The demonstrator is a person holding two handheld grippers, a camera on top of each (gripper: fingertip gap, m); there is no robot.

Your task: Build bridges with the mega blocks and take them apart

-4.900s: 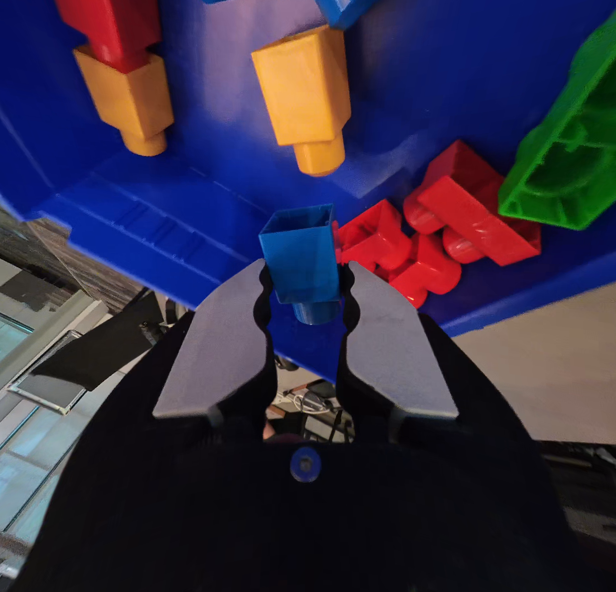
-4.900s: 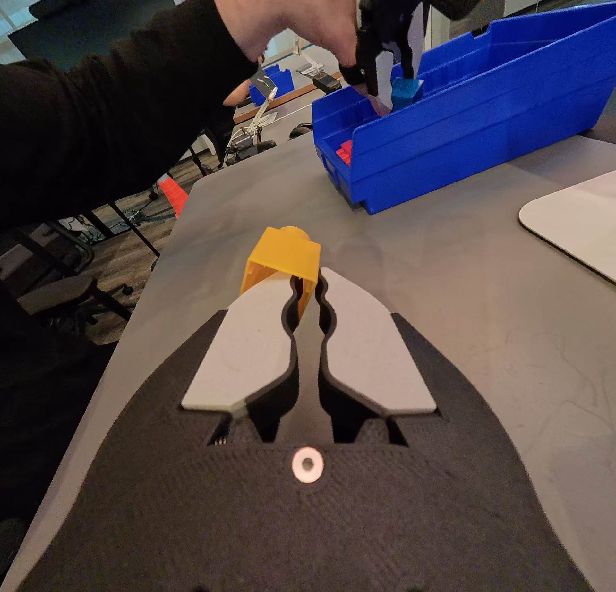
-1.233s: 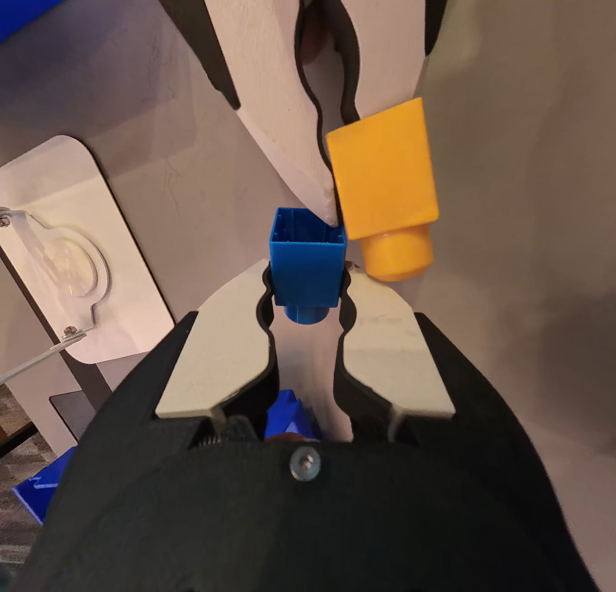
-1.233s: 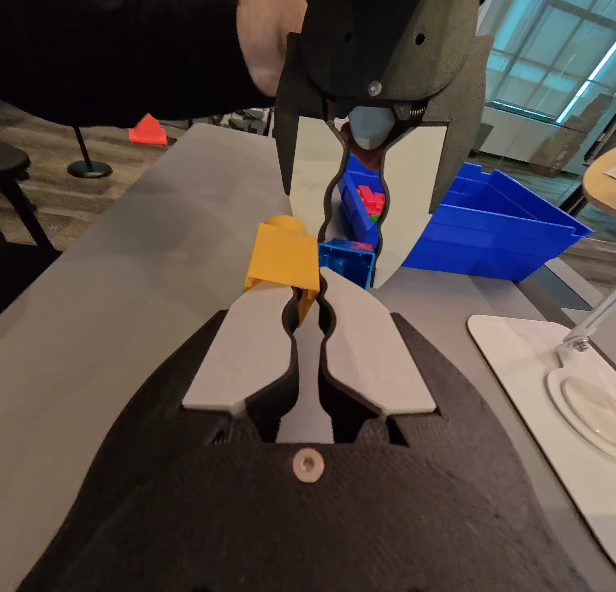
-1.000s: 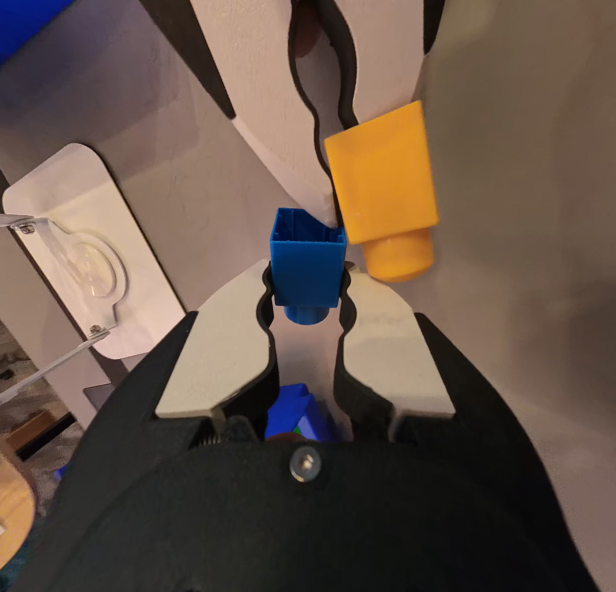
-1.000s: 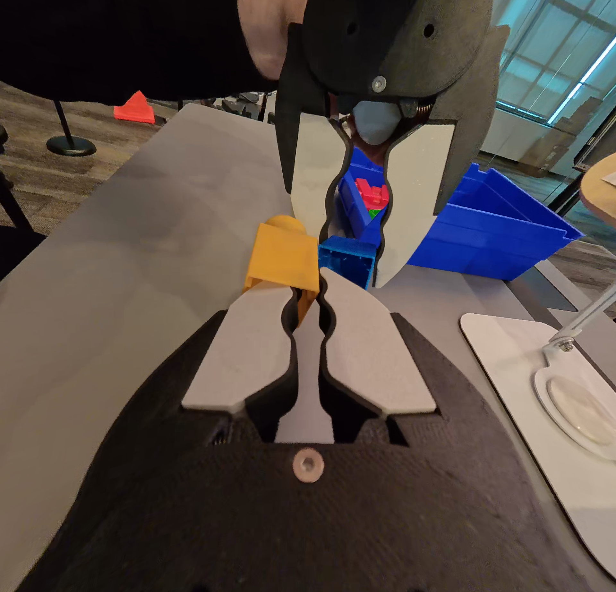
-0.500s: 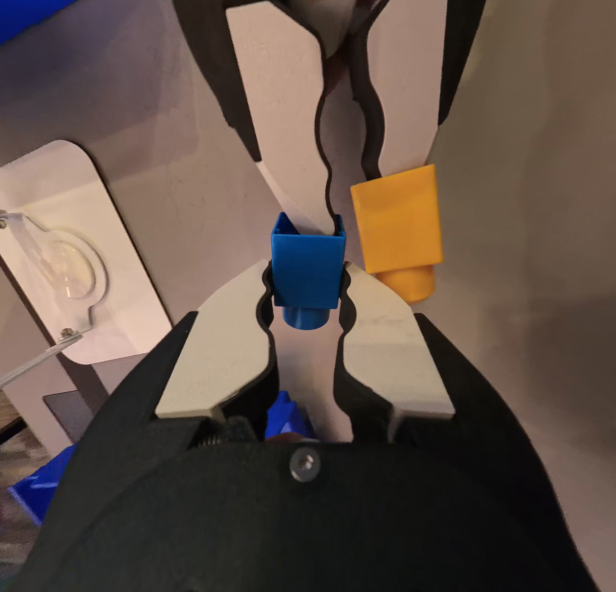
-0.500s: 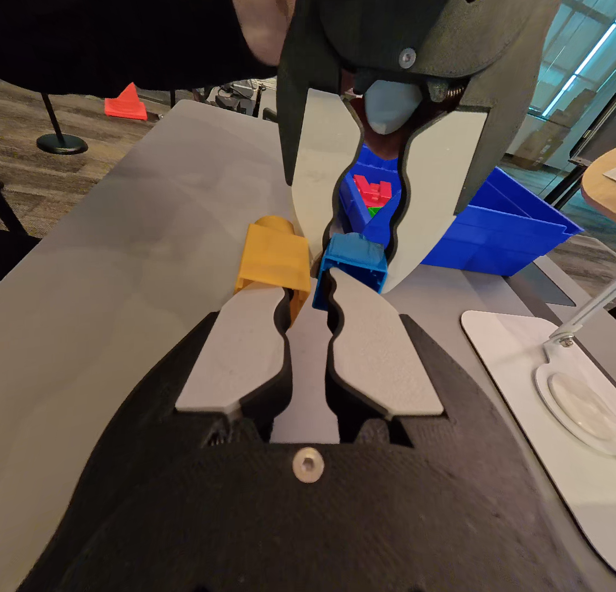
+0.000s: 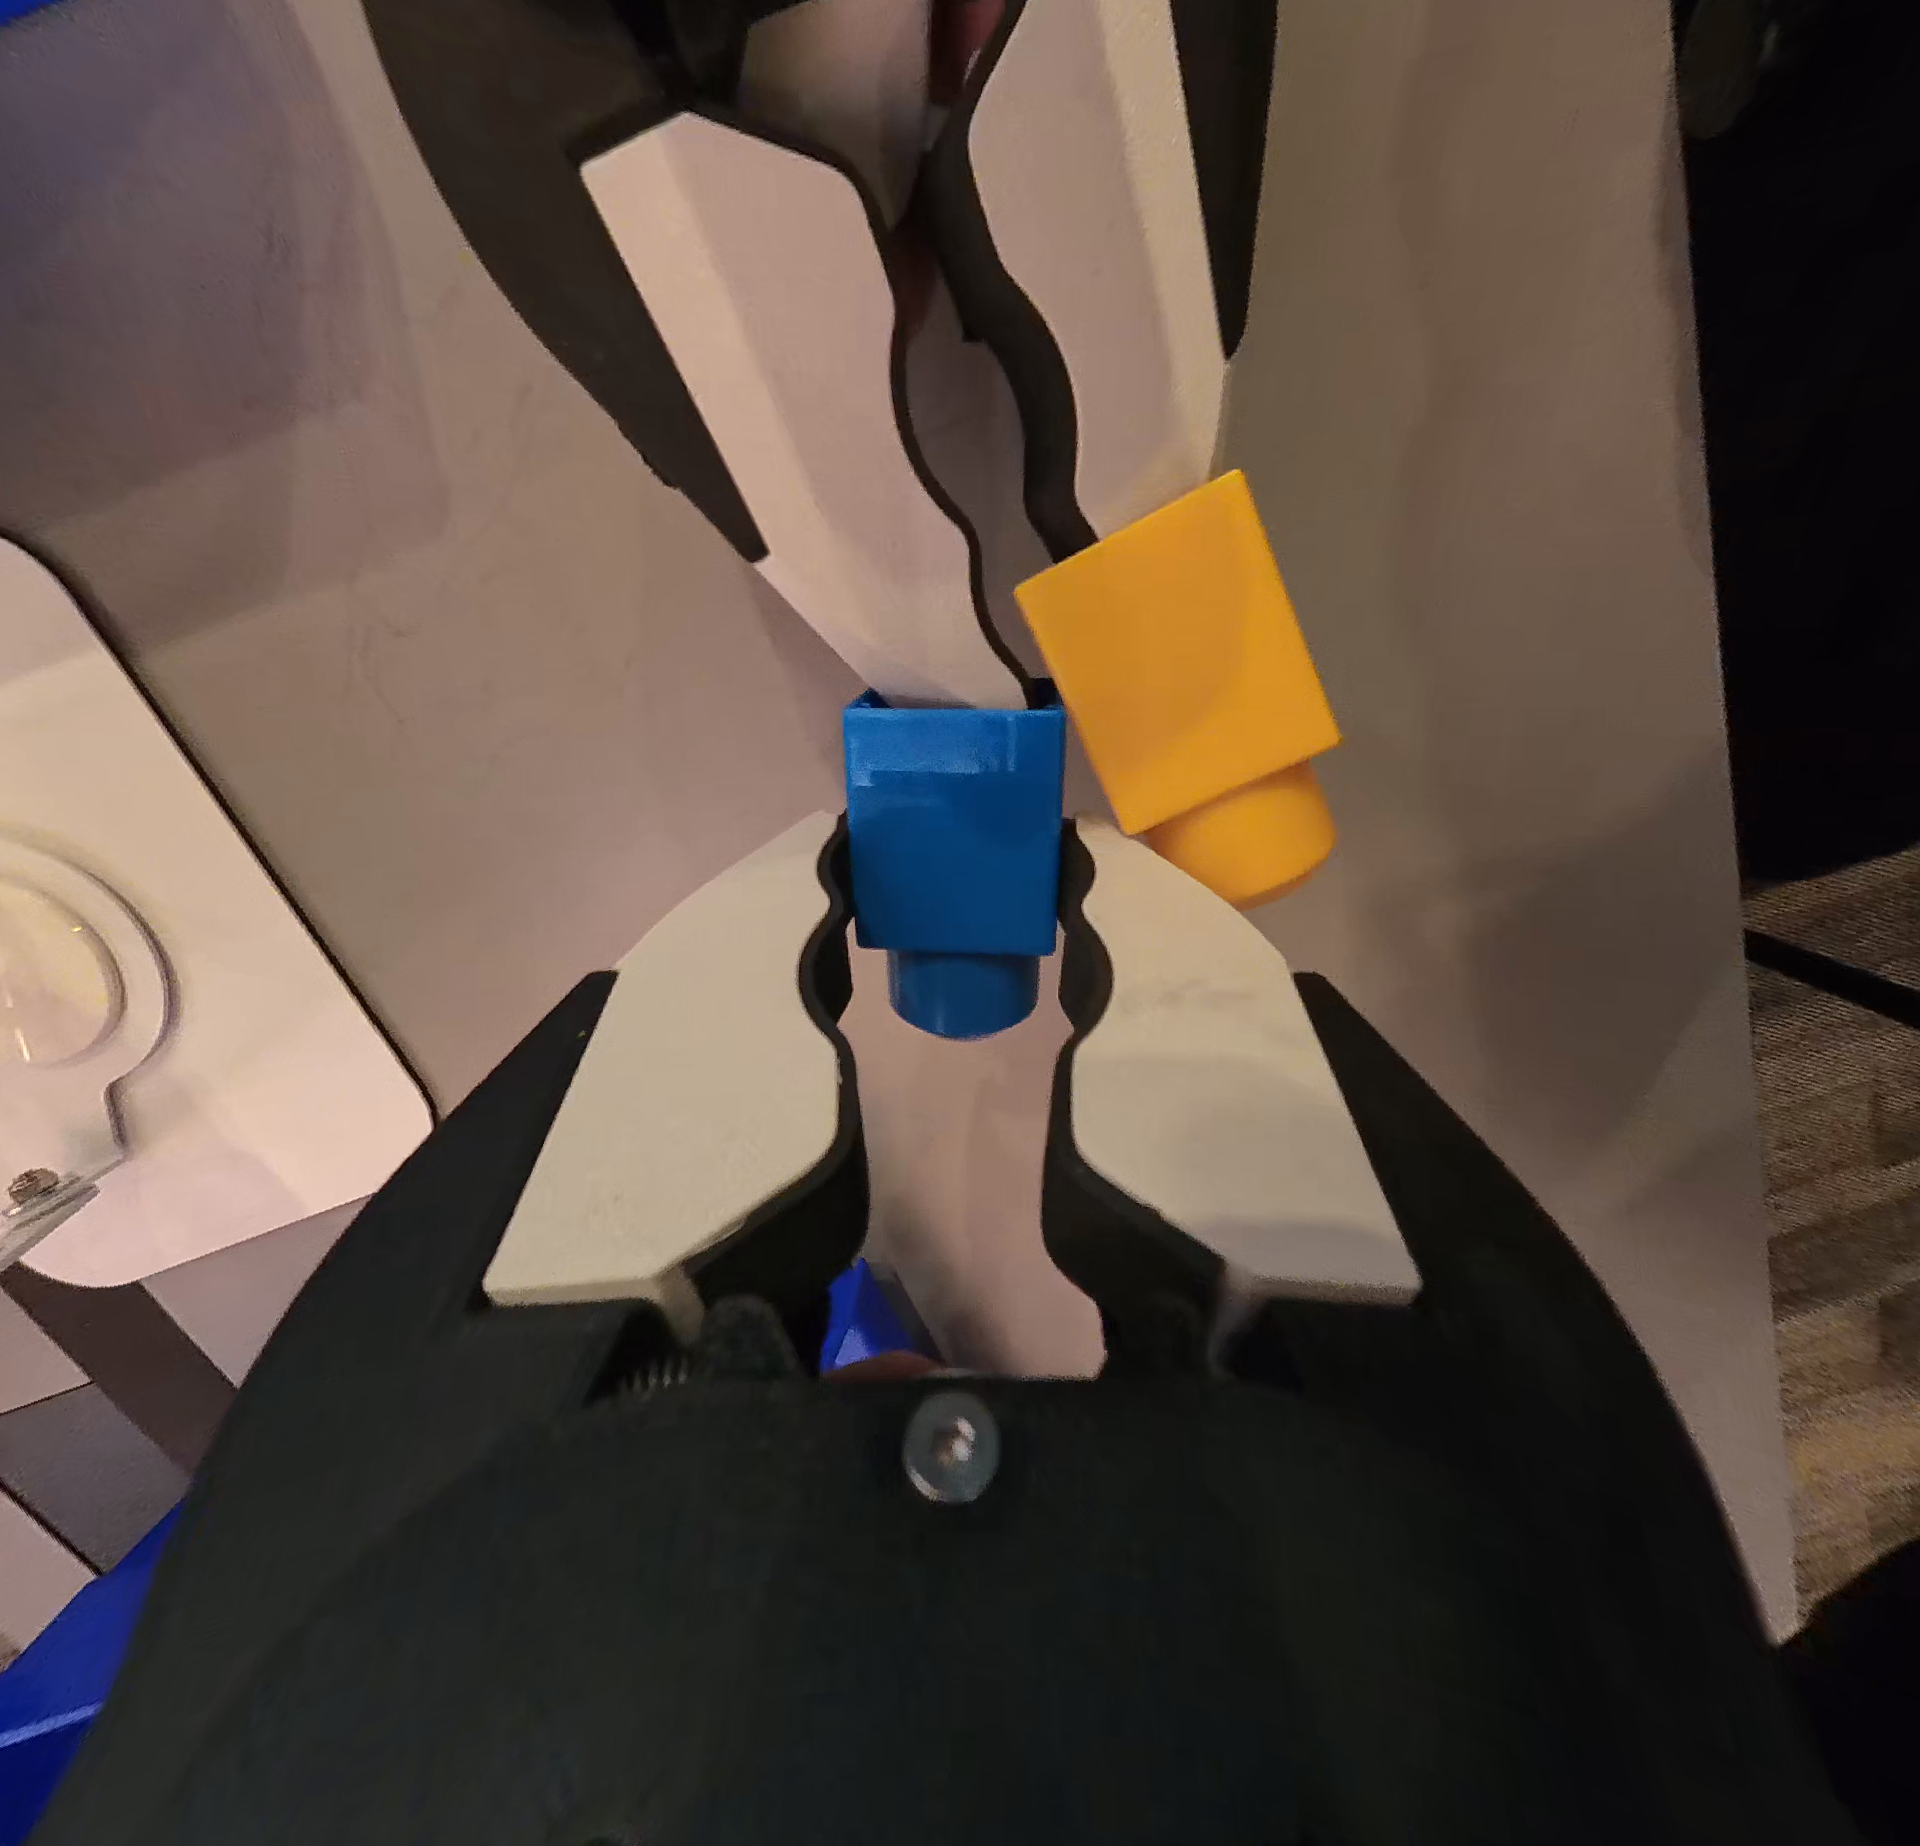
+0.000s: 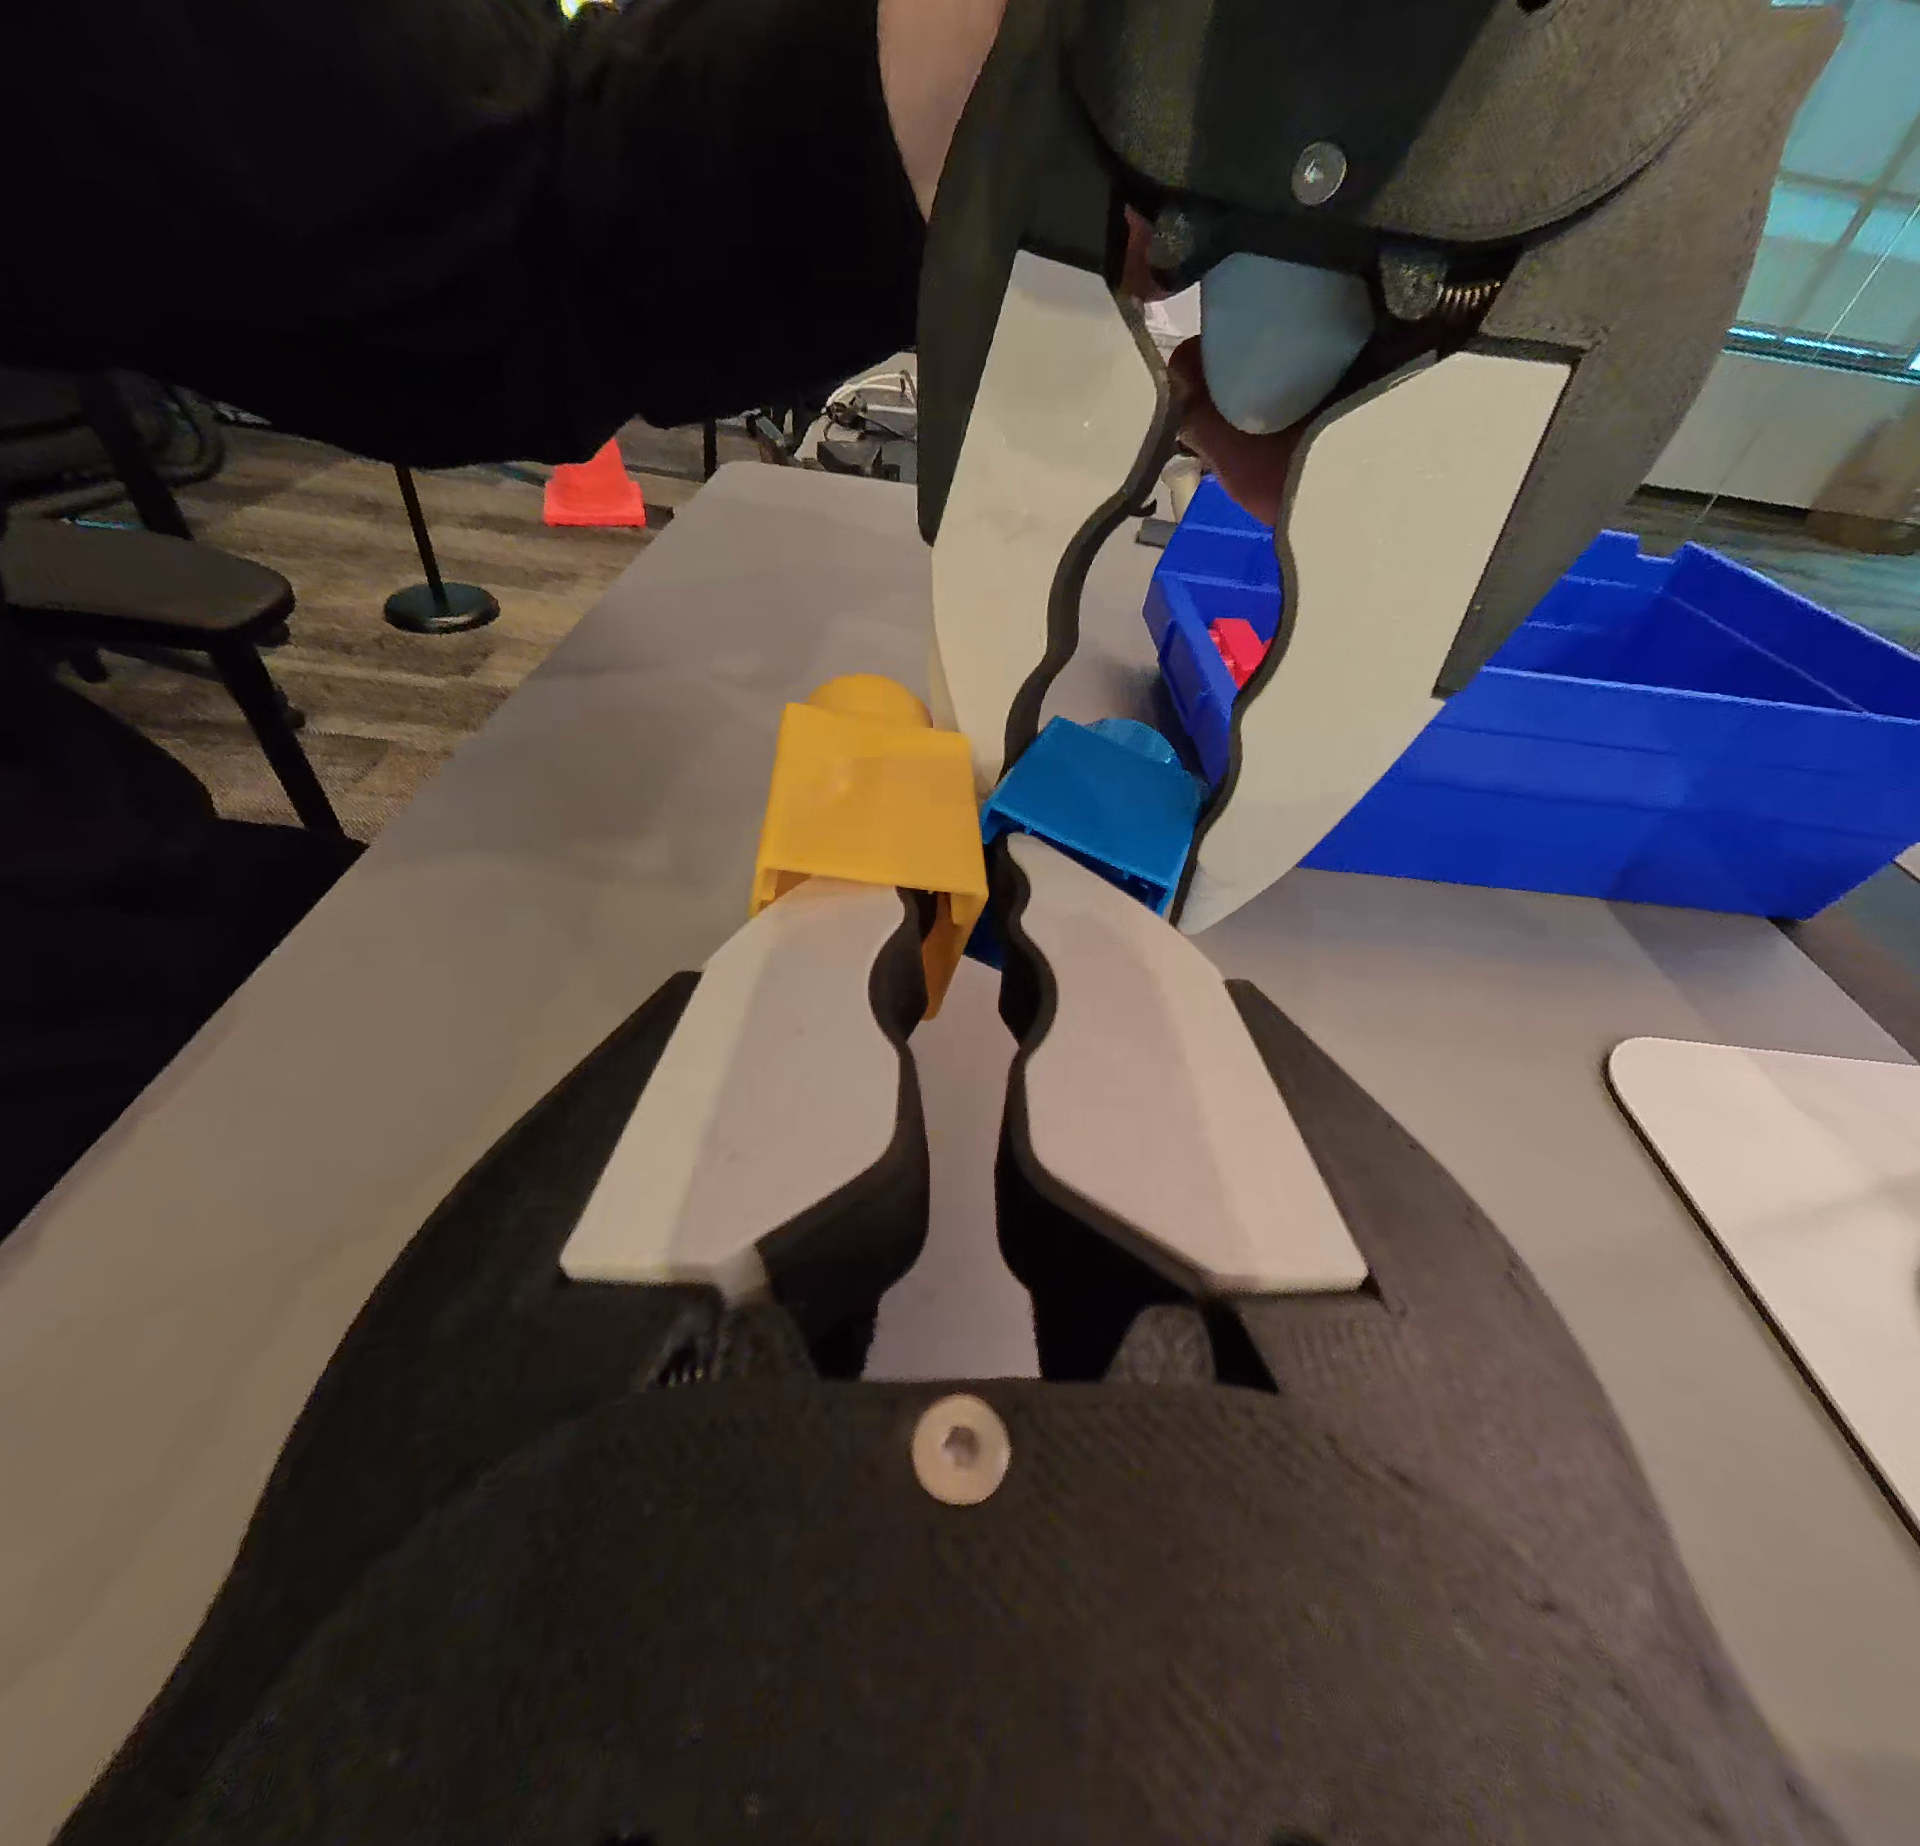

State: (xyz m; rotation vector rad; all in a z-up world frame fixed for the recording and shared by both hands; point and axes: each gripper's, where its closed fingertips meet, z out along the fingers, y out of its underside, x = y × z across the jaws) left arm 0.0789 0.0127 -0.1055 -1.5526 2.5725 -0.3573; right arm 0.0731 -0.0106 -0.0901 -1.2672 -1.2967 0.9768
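Observation:
My left gripper (image 9: 956,846) is shut on a small blue block (image 9: 951,840), pads pressed on its two sides, stud toward the camera. My right gripper (image 10: 982,882) faces it over the grey table (image 10: 499,913). One of its fingers sits inside the hollow of a yellow block (image 10: 868,799), the other tip enters the open end of the blue block (image 10: 1096,799). The yellow block's wall is pinched between the pads. In the left wrist view the yellow block (image 9: 1174,653) lies tilted right beside the blue one. The left gripper (image 10: 1091,820) comes down from above in the right wrist view.
A blue bin (image 10: 1610,757) with red blocks (image 10: 1236,643) stands just behind the blocks. A white plate (image 10: 1787,1152) lies at the right on the table, and also shows in the left wrist view (image 9: 208,913). A person's black sleeve (image 10: 416,186) crosses the top left.
My right gripper opened a little and closed again, one fingertip now in the blue block's open end. The left gripper tilted the blue block up against the yellow one.

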